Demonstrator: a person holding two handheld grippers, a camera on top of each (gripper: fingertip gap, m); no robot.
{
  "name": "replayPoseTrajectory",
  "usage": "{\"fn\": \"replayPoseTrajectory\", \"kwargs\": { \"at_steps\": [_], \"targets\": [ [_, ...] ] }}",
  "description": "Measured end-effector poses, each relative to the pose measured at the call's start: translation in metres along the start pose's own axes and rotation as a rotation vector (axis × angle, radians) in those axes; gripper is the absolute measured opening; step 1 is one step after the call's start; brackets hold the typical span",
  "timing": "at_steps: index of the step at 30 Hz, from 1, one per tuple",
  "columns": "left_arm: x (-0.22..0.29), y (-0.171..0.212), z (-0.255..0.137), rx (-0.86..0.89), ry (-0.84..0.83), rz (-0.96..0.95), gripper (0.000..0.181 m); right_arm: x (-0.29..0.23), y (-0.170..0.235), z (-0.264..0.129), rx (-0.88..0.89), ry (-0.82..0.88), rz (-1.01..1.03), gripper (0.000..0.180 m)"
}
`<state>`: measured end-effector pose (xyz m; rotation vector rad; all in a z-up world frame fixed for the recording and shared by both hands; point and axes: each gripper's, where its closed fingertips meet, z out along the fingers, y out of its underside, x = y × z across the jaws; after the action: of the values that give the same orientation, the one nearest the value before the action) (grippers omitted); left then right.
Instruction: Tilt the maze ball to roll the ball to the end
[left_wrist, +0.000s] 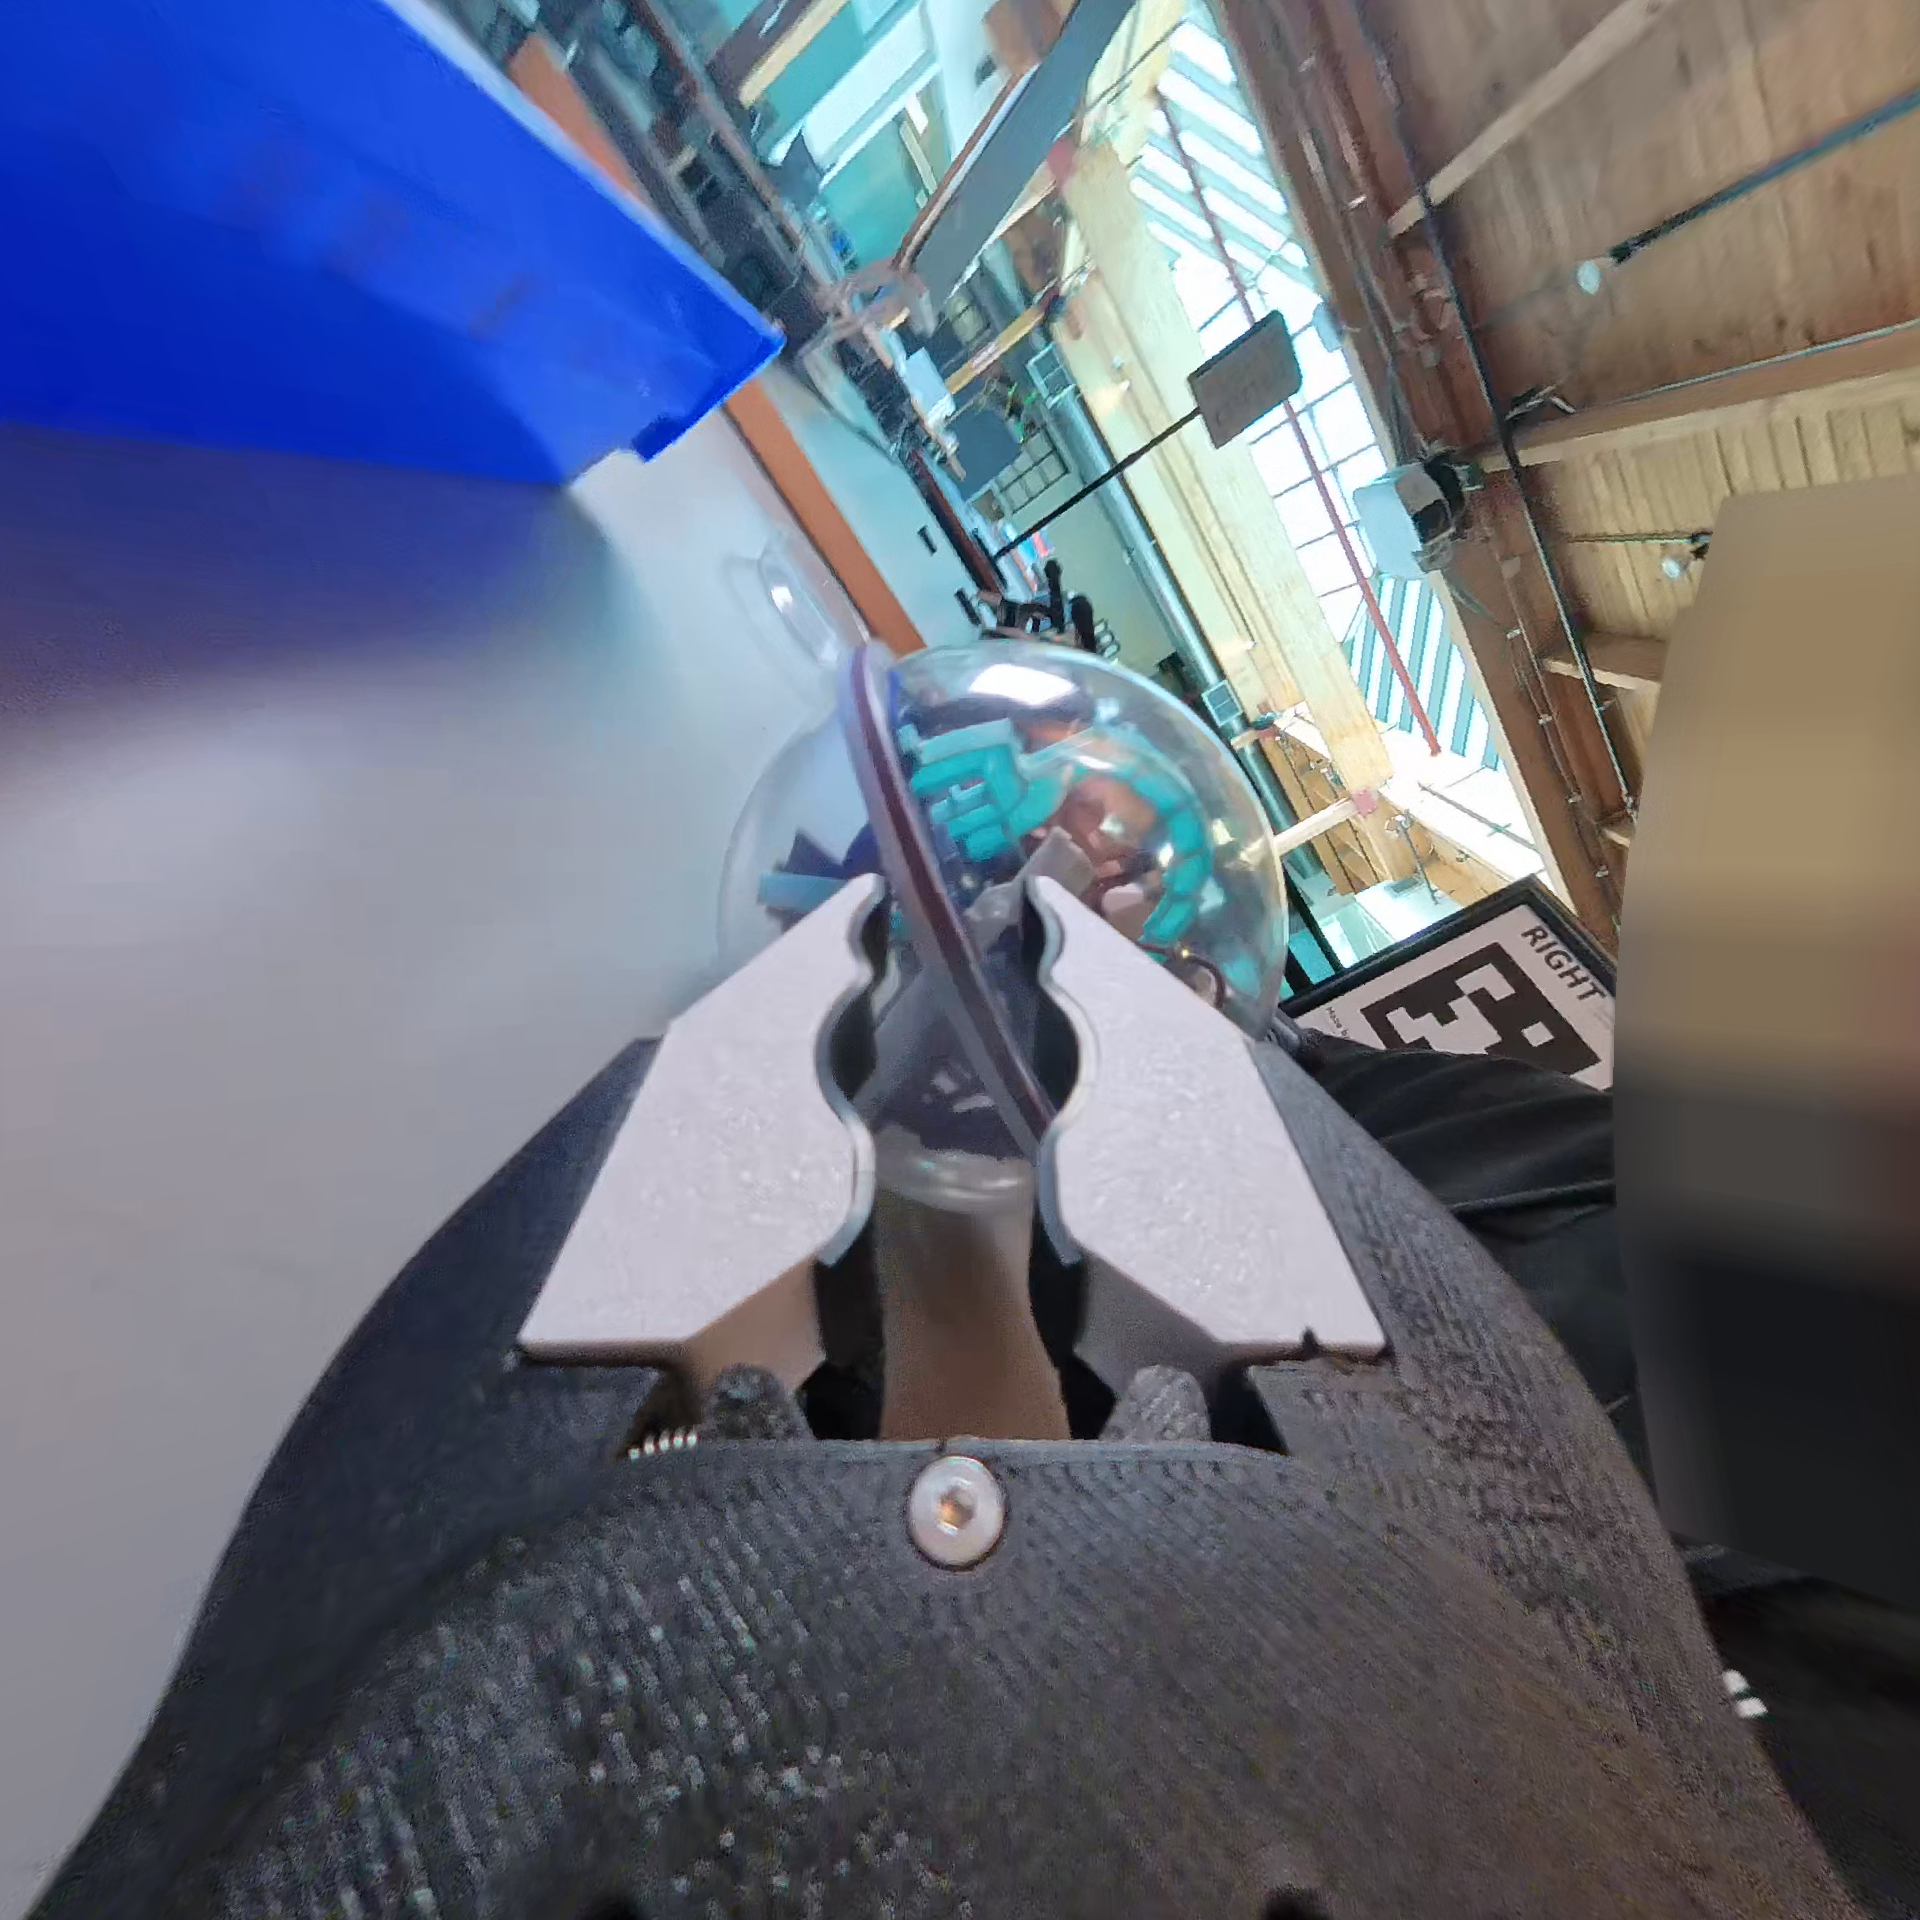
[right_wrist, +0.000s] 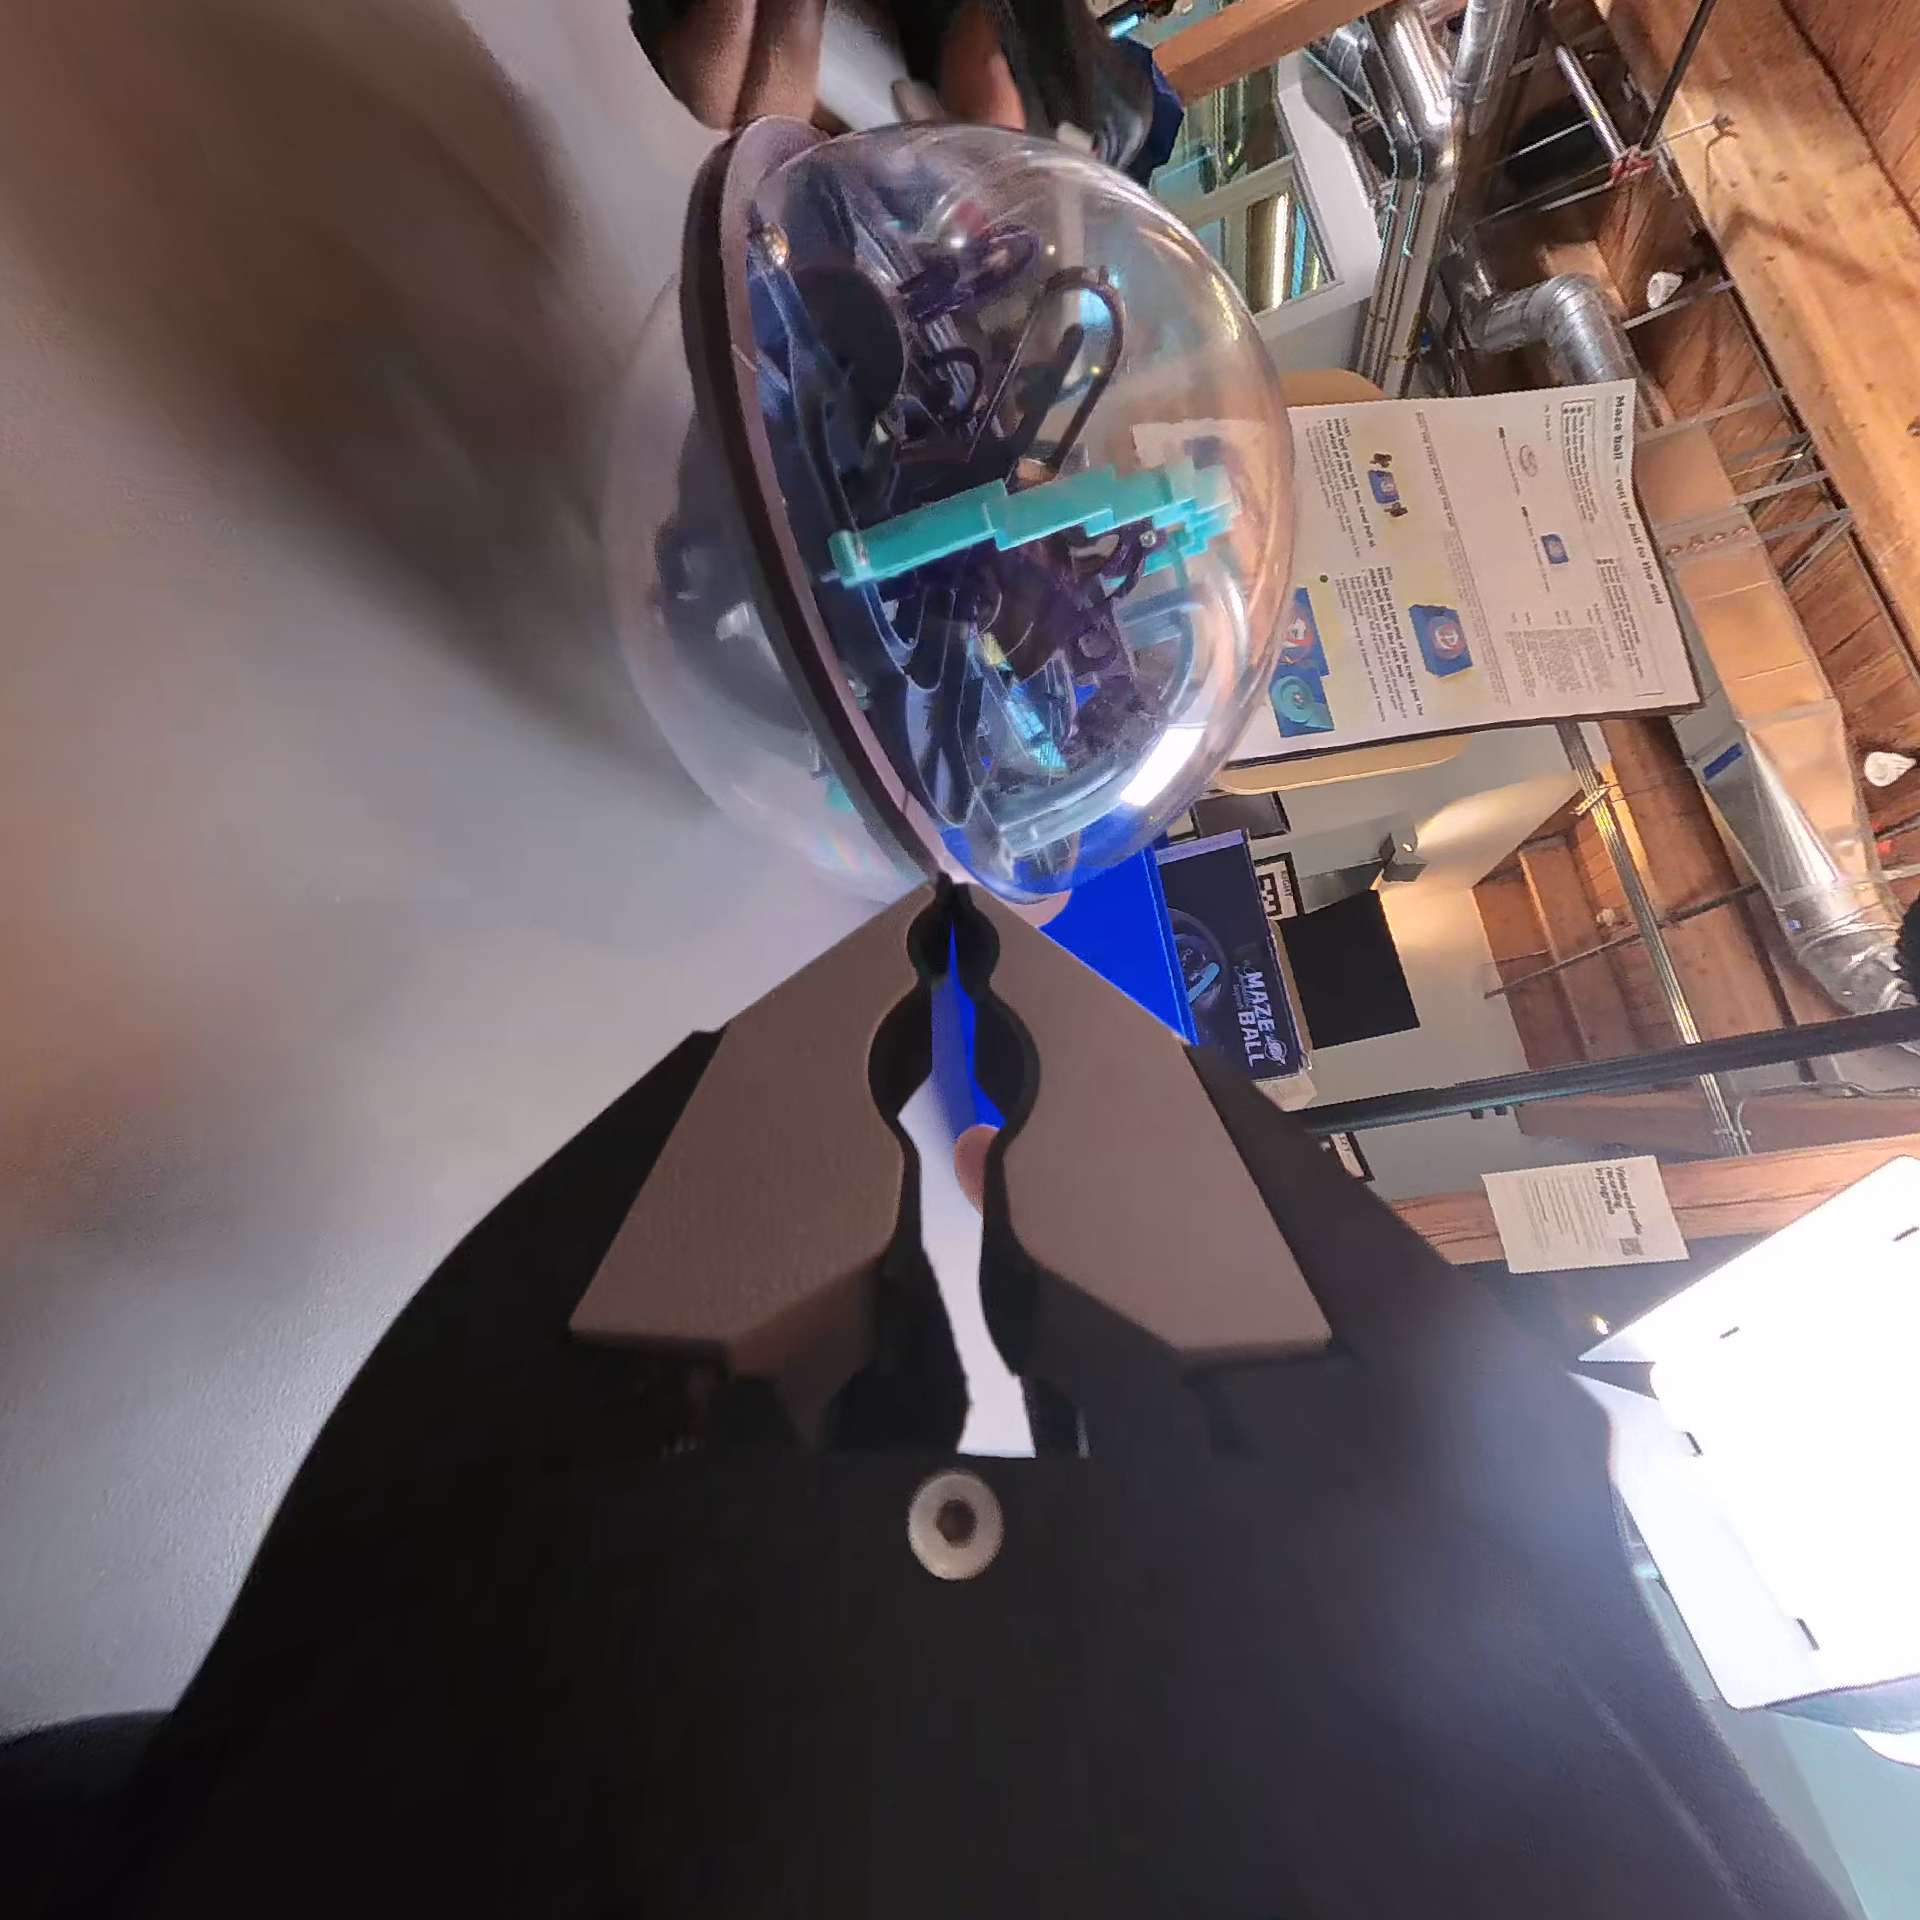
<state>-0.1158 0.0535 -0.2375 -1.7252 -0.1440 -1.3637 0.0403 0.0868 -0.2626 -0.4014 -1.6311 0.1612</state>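
While both tongs pinch the dark rim of the maze ball (right_wrist: 966, 488) from opposite sides, left tongs (left_wrist: 951, 904) and right tongs (right_wrist: 951, 899) nearly closed, tilting should be slow, both moving together.

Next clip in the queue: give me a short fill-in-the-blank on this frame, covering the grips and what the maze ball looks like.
1. The right gripper pinches the maze ball by its dark ____.
2. The left gripper is ____ on the maze ball.
3. The ball's outer shell is ____ plastic.
4. The stepped track inside is coloured ____.

Missing words: rim; shut; clear; teal
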Motion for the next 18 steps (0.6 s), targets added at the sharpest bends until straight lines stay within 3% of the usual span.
{"fn": "replayPoseTrajectory", "kwargs": {
  "at_steps": [3,6,9,11,13,14,16,18],
  "targets": [
    [0.015,-0.015,-0.005,0.062,0.035,0.174,0.056,0.000,0.000,0.000,0.003,-0.005,0.007,0.000],
    [0.029,-0.011,0.002,0.005,0.032,0.357,0.082,-0.003,0.002,0.002,-0.004,-0.014,0.000,0.000],
    [0.042,-0.002,0.016,-0.028,0.012,0.623,0.121,-0.003,0.005,0.005,-0.013,-0.009,0.020,0.005],
    [0.021,0.012,0.026,-0.165,-0.130,0.792,0.126,-0.004,0.007,0.007,-0.026,-0.023,0.051,0.018],
    [0.025,0.017,0.034,-0.161,-0.110,0.782,0.114,-0.004,0.011,0.011,-0.048,-0.038,0.079,0.031],
    [0.026,0.017,0.036,-0.153,-0.098,0.792,0.110,-0.004,0.012,0.012,-0.054,-0.040,0.088,0.032],
    [0.026,0.018,0.037,-0.153,-0.092,0.790,0.107,0.001,0.012,0.012,-0.053,-0.014,0.094,0.015],
    [0.027,0.018,0.037,-0.153,-0.091,0.785,0.107,0.003,0.012,0.011,-0.051,-0.006,0.095,0.013]
  ]
}}
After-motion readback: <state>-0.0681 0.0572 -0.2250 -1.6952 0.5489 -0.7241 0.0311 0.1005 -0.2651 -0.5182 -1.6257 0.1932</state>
